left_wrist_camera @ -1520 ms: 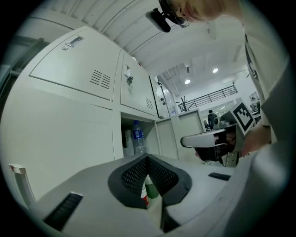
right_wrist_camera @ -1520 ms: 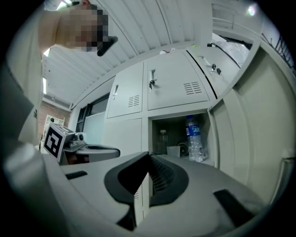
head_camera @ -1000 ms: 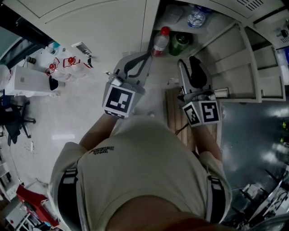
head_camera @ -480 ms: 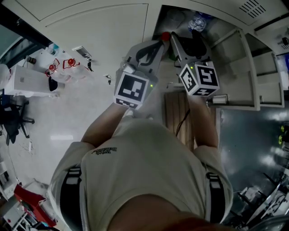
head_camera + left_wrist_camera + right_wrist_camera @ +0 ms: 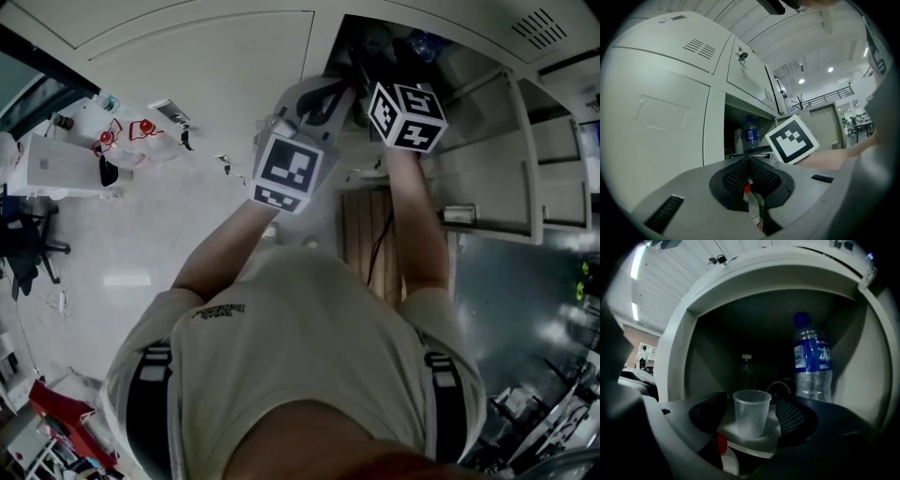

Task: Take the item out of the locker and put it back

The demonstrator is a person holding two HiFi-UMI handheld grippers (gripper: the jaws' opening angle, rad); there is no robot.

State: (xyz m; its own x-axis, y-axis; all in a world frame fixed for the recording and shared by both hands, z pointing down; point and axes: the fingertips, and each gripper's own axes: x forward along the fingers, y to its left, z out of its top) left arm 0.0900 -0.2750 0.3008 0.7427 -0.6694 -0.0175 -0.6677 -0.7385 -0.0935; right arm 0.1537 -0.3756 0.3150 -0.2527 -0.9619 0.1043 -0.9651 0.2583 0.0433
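Locker (image 5: 682,352) stands open above pale floor (image 5: 141,234), 1 cup (image 5: 751,413) inside.

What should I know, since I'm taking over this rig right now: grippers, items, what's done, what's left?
Left gripper: shut, empty, at the mouth of the locker.
Right gripper: inside the locker. Its jaws have just been opening and stand wide either side of the cup, not touching it.
Things: the cup stands upright in the locker, with a water bottle behind to its right and a red-capped bottle lower down.
Done: the reach in.
Left: close on the cup, take it out, put it back.
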